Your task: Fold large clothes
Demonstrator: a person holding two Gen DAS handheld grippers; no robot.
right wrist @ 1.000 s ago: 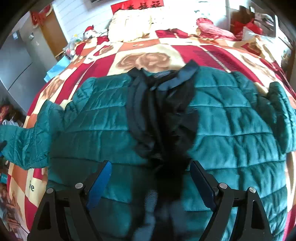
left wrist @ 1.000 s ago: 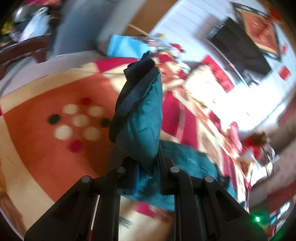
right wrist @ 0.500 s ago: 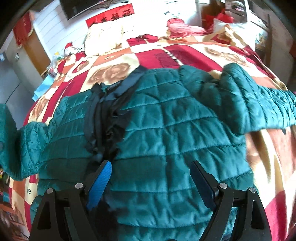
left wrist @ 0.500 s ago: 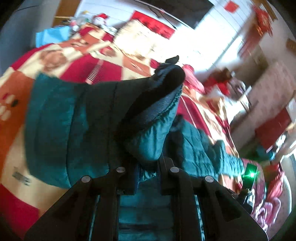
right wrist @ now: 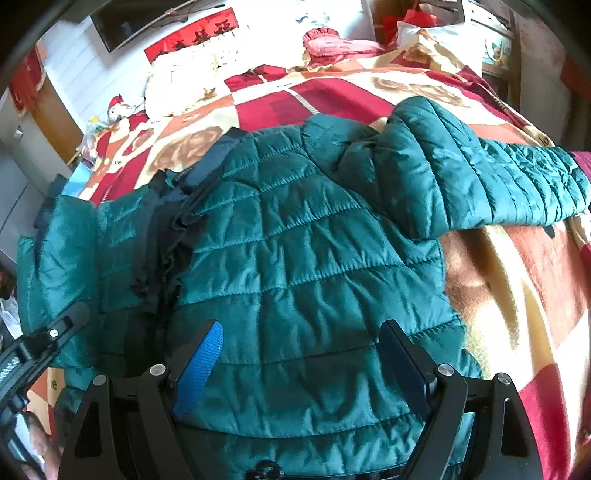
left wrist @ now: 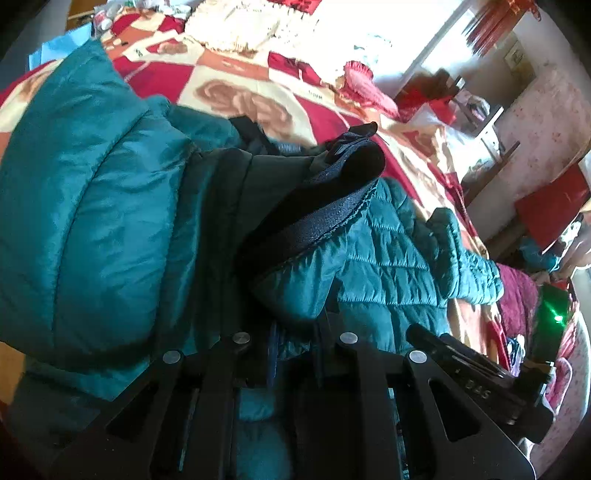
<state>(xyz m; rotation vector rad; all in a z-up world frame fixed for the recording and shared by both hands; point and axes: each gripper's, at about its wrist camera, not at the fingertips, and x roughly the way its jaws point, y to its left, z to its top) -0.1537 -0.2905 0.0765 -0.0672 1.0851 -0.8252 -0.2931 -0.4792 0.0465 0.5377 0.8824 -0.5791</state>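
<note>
Up close, the left wrist view showed the left tool [left wrist: 291,332] with its fingers drawn nearly together, pinching a fold of the teal quilted jacket [left wrist: 384,254] just beside its dark navy zipper band [left wrist: 325,221]. A smooth teal sleeve [left wrist: 88,206] bulged up on the left of that view, raised above the rest of the garment. Beyond it lay the bed [left wrist: 236,92], covered by a red, cream and orange patterned blanket, with a cream pillow [left wrist: 236,29] and a pink frilled cushion [left wrist: 365,85] at its head end. Part of the right tool's body crossed the lower right corner, bearing small pale characters too blurred to read, and a green light [left wrist: 557,317] glowed at the right edge.

From the right wrist view, the right tool [right wrist: 303,358] hung spread wide over the jacket [right wrist: 314,258], its blue-padded fingers [right wrist: 201,362] apart and holding nothing. Only this view showed the jacket laid across the middle of the bed [right wrist: 517,295], its other sleeve [right wrist: 498,184] stretched toward the bed's right edge, and the black ruffled trim [right wrist: 170,258] running down the front opening. A red banner [right wrist: 192,35] with gold characters hung on the wall behind the pillow [right wrist: 181,77]; the characters could not be made out. A small Santa-like toy [right wrist: 118,107] sat near the bed's far left corner. The left tool [right wrist: 44,339] poked in at the left edge.
</note>
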